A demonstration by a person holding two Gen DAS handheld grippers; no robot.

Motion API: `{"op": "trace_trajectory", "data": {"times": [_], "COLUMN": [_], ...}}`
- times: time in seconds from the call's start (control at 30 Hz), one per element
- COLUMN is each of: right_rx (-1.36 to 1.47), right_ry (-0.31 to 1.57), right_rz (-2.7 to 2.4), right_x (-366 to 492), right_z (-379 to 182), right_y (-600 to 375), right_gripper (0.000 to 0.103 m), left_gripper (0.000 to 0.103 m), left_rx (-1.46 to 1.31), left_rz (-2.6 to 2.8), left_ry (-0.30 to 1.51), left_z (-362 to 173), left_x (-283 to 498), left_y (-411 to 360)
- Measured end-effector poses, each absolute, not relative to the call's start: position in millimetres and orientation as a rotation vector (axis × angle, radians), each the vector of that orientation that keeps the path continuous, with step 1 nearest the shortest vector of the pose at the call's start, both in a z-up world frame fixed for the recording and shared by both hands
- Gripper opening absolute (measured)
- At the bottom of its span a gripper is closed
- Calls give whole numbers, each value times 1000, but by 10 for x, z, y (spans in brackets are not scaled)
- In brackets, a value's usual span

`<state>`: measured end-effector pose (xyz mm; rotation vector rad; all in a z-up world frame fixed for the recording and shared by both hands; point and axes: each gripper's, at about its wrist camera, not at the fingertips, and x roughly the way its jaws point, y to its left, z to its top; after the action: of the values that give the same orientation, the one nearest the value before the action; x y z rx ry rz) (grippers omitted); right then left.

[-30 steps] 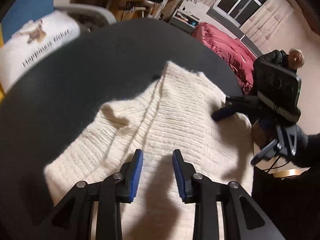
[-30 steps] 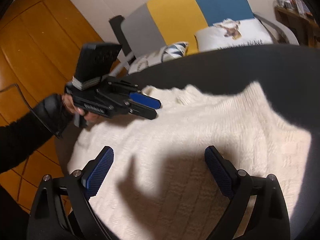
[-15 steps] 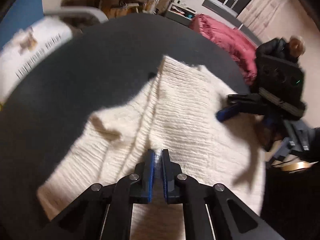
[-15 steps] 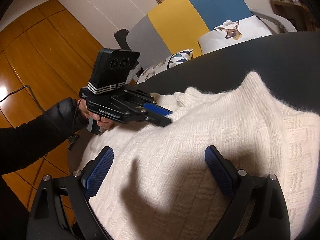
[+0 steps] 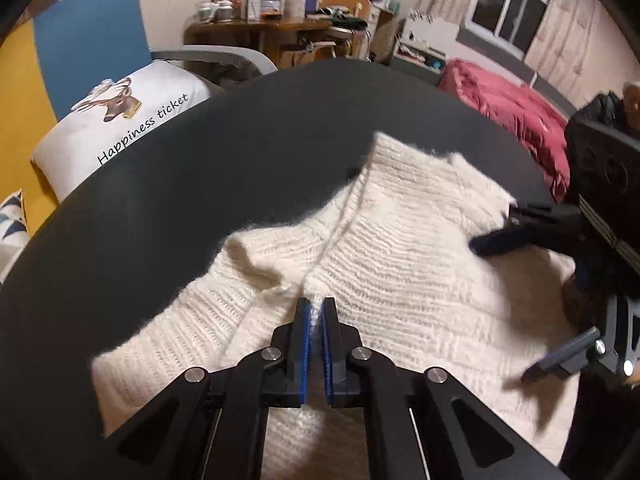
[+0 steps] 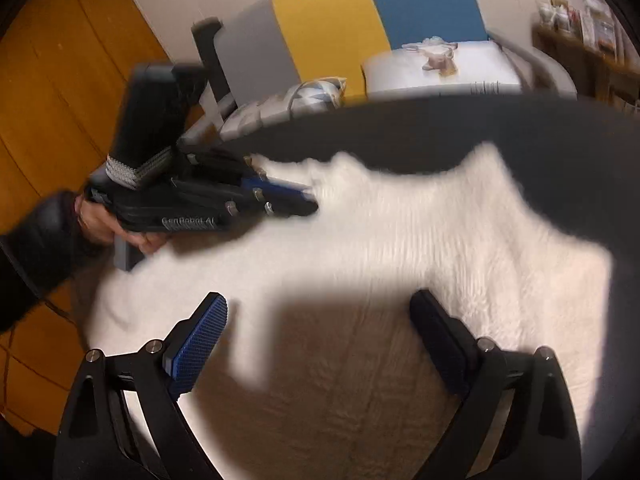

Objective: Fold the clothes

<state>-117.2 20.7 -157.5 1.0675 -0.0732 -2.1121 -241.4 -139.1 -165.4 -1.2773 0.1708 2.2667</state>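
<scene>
Sweater, cream-white, chunky ribbed knit: lying spread over the dark round worktop, one sleeve trailing toward the far edge, a raised fold running down its middle.

Left hand-held gripper, black with blue pads: clenching a pinch of that central fold, knit fibres showing between the closed pads.

Right hand-held gripper, same make: hovering over the near part of the sweater with its fingers spread wide, gripping nothing, casting a shadow on the knit.

Hand in a black sleeve: holding the left tool's handle.

White printed cushion: resting beyond the worktop against a blue and yellow chair back.

Red quilt: lying on the bed behind. Containers: small jars on the far wooden desk, contents too small to tell.
</scene>
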Motion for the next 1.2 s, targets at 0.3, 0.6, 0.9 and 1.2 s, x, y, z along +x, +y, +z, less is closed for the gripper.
{"op": "trace_trajectory", "data": {"times": [0.3,0.6,0.9,1.2], "right_rx": [1066,985,1017,984], "right_ry": [14,4,36,-43], "right_rz": [-2146,-1960,-1927,-1897], "right_x": [-1104,-961,-1014,-1069], "right_z": [-1480,-1148,-1531,-1559], "right_y": [151,-294,-528,-456], "right_gripper": [95,95,98,98], "left_gripper": [22,27,29,28], "left_rx": [-1158,-1249,-1372,-1365], "left_rz": [2364,2270,1990,2005], "left_ry": [-82,190,146,146], "left_z": [-1091,-1086,-1429,-1448], "left_x": [-2116,-1717,-2019,-1940], "left_y": [-2142,-2561,-2423,-2270]}}
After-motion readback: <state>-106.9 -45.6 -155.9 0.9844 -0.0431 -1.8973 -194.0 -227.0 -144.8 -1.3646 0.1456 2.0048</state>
